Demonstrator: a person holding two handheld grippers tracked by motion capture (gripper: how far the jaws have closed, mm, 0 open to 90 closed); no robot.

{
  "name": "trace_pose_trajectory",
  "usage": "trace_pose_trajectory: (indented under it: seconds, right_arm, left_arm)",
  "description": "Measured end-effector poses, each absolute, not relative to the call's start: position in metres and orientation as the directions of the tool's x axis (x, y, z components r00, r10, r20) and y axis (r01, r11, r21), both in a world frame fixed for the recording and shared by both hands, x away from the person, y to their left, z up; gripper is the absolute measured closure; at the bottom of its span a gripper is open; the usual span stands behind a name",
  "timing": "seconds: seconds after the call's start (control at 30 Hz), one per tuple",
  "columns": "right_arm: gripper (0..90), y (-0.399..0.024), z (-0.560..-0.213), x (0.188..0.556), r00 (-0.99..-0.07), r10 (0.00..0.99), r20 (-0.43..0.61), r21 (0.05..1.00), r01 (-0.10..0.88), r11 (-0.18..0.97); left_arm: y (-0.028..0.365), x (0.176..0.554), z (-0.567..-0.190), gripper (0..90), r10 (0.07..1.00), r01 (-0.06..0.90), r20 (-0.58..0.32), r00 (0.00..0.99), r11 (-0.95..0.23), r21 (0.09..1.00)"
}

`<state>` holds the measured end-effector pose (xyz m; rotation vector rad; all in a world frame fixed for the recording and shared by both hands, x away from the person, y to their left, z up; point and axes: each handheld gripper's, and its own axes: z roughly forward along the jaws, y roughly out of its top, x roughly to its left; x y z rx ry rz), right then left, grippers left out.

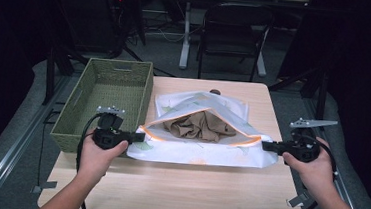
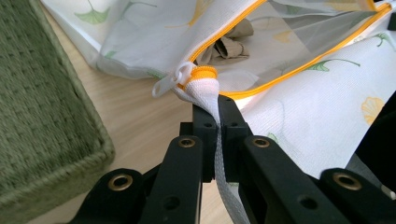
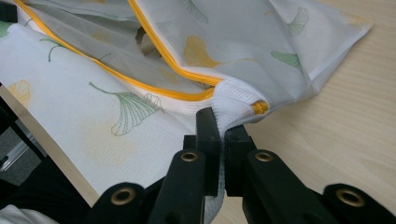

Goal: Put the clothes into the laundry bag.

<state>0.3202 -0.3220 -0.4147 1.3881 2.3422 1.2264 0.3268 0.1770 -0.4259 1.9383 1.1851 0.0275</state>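
Mesh laundry bag [image 1: 204, 153] lies on our table [image 1: 176, 194] beside the green basket [image 1: 104, 103], brown cloth [image 1: 199, 126] inside; our left gripper [image 2: 218, 105] pinches its zipper end; our right gripper [image 3: 219, 122] clamps the opposite corner.

The brown cloth [image 1: 200, 126] lies mostly hidden inside the bag [image 1: 204, 153]; the bag's pinched corners vanish between the jaws in both gripper views; the basket [image 2: 42, 116] is cut off by the left gripper view's edge; the chair [image 1: 234, 33] behind sits dim.
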Motion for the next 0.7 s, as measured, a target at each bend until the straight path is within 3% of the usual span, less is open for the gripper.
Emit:
trace_pose_trajectory:
  seconds: [0.7]
  right_arm:
    - [88.2, -0.320, -0.474, 0.281, -0.546, 0.790, 0.280, 0.702, 0.677, 0.220]
  left_arm:
    - [0.179, 0.293, -0.476, 88.5, 0.751, 0.712, -0.358, 0.554, -0.206, 0.671]
